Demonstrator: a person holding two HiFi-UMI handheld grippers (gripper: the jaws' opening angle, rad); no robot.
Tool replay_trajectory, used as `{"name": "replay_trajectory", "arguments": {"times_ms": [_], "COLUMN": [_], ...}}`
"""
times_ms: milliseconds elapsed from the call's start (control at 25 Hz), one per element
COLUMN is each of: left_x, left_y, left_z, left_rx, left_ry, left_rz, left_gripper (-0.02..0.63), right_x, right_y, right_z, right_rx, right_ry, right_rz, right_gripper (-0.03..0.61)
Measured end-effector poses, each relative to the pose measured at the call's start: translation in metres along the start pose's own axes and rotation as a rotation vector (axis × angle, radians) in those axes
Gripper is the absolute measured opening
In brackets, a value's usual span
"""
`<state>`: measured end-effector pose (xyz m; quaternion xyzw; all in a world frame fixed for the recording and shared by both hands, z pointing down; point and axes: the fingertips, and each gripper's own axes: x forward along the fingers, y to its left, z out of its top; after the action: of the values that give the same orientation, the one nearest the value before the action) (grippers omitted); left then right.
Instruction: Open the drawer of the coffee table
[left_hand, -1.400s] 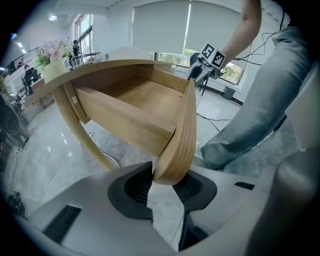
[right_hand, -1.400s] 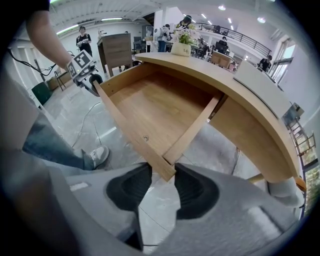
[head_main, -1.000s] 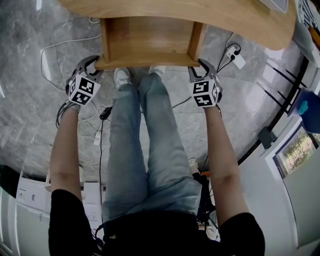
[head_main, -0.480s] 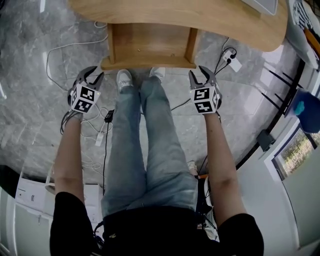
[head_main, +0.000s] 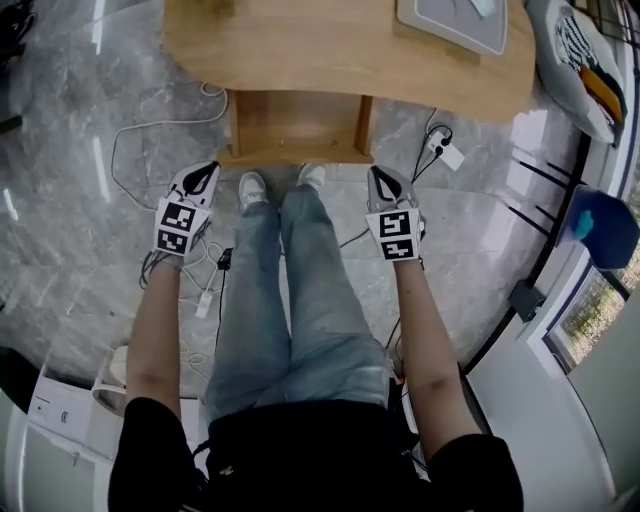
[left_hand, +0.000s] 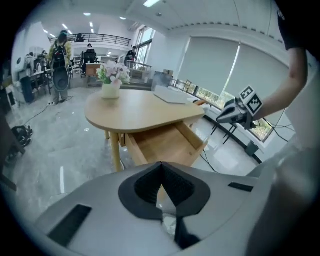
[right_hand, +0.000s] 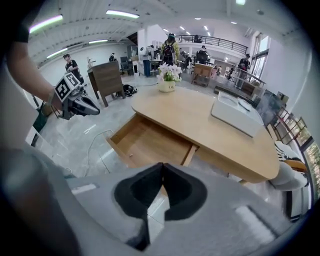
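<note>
**A:** What's biggest in the head view?

**B:** I see the table (head_main: 330, 50) at twelve o'clock. The drawer (head_main: 295, 125) stands pulled out from under its near edge, with bare wood inside.

**A:** And the grippers?

**B:** The left gripper (head_main: 208, 170) is at eleven and the right gripper (head_main: 376, 174) at one. Both are near the drawer's front corners but apart from them. Each pair of jaws has just closed, pads together, with nothing between.

**A:** Anything smaller?

**B:** The flowers (right_hand: 169, 75) are on the table's far end, at twelve in the right gripper view.

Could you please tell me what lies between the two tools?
In the head view, the person's legs and white shoes stand between the left tool and right tool.
</note>
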<state>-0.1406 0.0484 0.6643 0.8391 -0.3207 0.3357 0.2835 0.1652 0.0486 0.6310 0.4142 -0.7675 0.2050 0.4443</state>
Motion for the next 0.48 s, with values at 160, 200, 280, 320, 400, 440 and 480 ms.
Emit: {"name": "replay_trajectory", "arguments": {"times_ms": [160,200,280,320,400,440,480], "left_x": [-0.035,-0.044,-0.064,-0.074,-0.094,-0.104,-0.113], "left_y": [-0.017,-0.021,-0.028,-0.032,-0.039,-0.041,-0.044], "left_z": [0.048,0.059,0.080,0.091,0.114,0.126,0.138], "left_rx": [-0.014,-0.014,-0.025,-0.036,-0.058,-0.064,-0.063], "left_ry": [-0.089,-0.107,-0.147,-0.169,-0.215,-0.237,-0.258], "left_rz": [-0.016,-0.016,-0.016,-0.017,-0.021,-0.021,-0.019], "left_gripper": [0.014,0.014,0.014,0.014,0.014,0.014,0.014], "right_x": [-0.032,-0.041,-0.061,-0.072,-0.093,-0.103,-0.113], "right_y": [0.007,0.008,0.012,0.014,0.017,0.018,0.019], "right_z": [0.036,0.047,0.068,0.079,0.103,0.115,0.128], "right_rx": [0.036,0.042,0.058,0.069,0.082,0.082,0.080], "right_ry": [-0.060,-0.076,-0.110,-0.129,-0.167,-0.187,-0.207], "right_rz": [0.019,0.019,0.020,0.022,0.027,0.028,0.028], "right_gripper": [-0.002,-0.002,-0.002,-0.002,-0.002,-0.002,-0.002]}}
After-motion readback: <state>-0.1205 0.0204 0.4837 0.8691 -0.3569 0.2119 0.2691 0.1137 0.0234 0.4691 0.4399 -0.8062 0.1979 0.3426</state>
